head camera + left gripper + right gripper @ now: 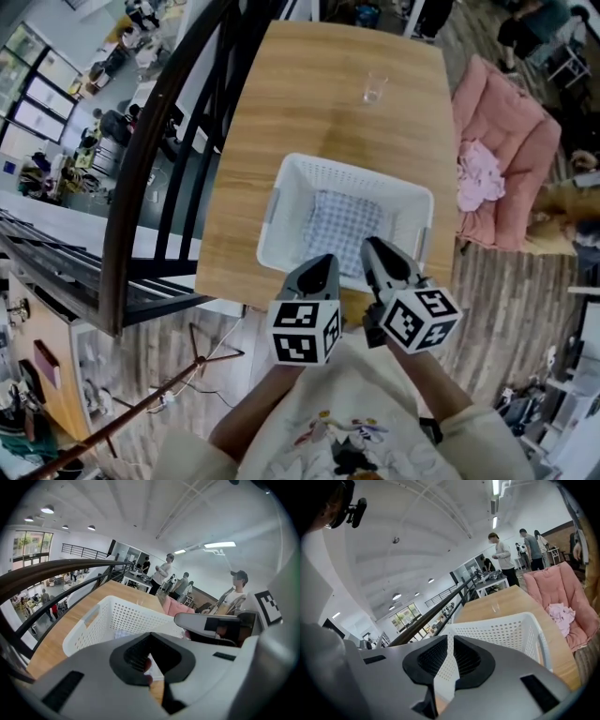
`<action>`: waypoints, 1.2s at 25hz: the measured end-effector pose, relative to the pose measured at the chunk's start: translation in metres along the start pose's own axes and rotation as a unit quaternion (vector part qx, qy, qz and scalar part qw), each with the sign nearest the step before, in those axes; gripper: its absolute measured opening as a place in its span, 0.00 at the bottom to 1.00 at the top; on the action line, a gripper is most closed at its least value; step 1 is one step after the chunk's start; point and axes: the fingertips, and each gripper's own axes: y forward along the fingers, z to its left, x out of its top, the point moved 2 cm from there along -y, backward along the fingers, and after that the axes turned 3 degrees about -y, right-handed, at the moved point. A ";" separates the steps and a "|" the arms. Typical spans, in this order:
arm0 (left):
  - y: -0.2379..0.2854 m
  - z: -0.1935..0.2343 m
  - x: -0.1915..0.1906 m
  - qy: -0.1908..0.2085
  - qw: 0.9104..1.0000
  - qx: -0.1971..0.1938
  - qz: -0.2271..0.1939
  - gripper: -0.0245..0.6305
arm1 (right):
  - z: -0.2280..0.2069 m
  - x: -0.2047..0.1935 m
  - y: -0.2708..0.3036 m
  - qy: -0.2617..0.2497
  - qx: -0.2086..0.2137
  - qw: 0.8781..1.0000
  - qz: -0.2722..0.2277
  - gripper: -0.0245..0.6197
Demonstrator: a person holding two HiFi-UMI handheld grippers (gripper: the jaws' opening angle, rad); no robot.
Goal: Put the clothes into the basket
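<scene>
A white perforated basket (352, 169) stands near the front edge of the wooden table (309, 103). A pale checked cloth (345, 225) lies flat on its bottom. A pink garment (478, 173) is heaped on the pink sofa to the right of the table, and it also shows in the right gripper view (563, 613). Both grippers are held close to my body, just in front of the basket's near wall. My left gripper (323, 262) has its jaws together with nothing between them. My right gripper (375, 251) is shut and empty too. The basket (122, 616) fills the left gripper view ahead of the jaws.
A clear glass (375, 87) stands at the far end of the table. A dark curved railing (159, 159) runs along the table's left side. The pink sofa (511, 131) sits by the right edge. Several people stand far behind the table.
</scene>
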 end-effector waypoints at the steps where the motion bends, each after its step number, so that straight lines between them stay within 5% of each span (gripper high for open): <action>1: -0.003 0.000 0.000 0.002 1.000 -0.001 -0.001 0.04 | 0.005 0.003 -0.003 -0.005 0.002 1.000 -0.006 0.13; 17: -0.045 -0.007 0.000 0.056 0.998 -0.005 -0.039 0.04 | 0.048 0.009 -0.029 -0.081 0.019 0.995 -0.052 0.13; 30: -0.058 -0.010 0.002 0.058 0.996 -0.006 -0.062 0.04 | 0.061 -0.007 -0.027 -0.123 0.040 0.991 -0.027 0.12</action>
